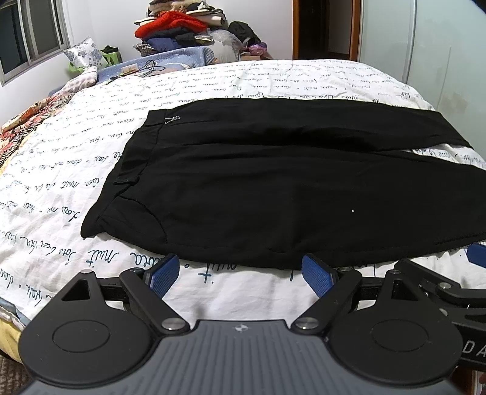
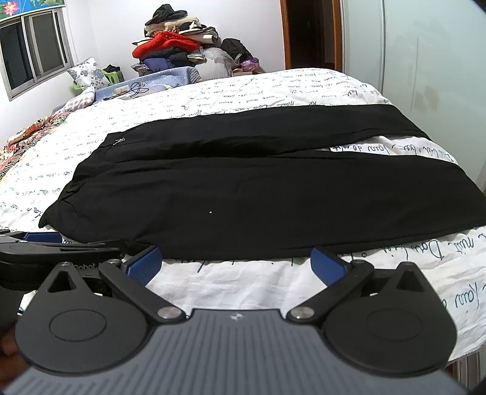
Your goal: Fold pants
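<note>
Black pants (image 1: 258,182) lie flat across the bed (image 1: 91,170), waistband left, legs right. Both the left hand-held gripper (image 1: 240,273) and right hand-held gripper (image 2: 237,264) hang wide open, empty, just short of the near edge. Soft, limp cloth; best pinched at that near hem and waistband.

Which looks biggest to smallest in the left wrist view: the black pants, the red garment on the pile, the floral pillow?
1. black pants, though they lie nearest
2. and 3. red garment and floral pillow look alike
</note>
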Tool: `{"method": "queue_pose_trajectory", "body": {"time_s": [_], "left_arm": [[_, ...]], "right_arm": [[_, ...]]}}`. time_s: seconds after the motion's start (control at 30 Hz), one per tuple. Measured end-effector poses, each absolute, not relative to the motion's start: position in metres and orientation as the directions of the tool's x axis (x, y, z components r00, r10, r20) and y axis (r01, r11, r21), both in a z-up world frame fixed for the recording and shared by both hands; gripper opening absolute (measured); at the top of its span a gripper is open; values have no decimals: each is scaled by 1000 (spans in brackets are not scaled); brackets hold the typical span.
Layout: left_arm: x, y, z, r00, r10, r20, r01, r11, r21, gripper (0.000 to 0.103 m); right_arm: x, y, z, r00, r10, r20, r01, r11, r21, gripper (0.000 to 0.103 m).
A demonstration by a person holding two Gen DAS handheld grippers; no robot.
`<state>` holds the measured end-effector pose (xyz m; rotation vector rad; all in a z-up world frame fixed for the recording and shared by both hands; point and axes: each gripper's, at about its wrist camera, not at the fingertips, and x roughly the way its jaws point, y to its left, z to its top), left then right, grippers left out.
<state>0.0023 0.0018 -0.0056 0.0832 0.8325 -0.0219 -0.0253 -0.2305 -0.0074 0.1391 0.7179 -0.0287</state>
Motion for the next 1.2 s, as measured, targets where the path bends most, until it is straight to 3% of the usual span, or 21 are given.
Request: {"method": "queue_pose_trajectory", "body": {"time_s": [1.2], "left_arm": [[5,-2,-7,661,57,-748,35,994,106,88]], "right_arm": [[-27,-230,-10,751,22,-660,76,990,119,103]]}}
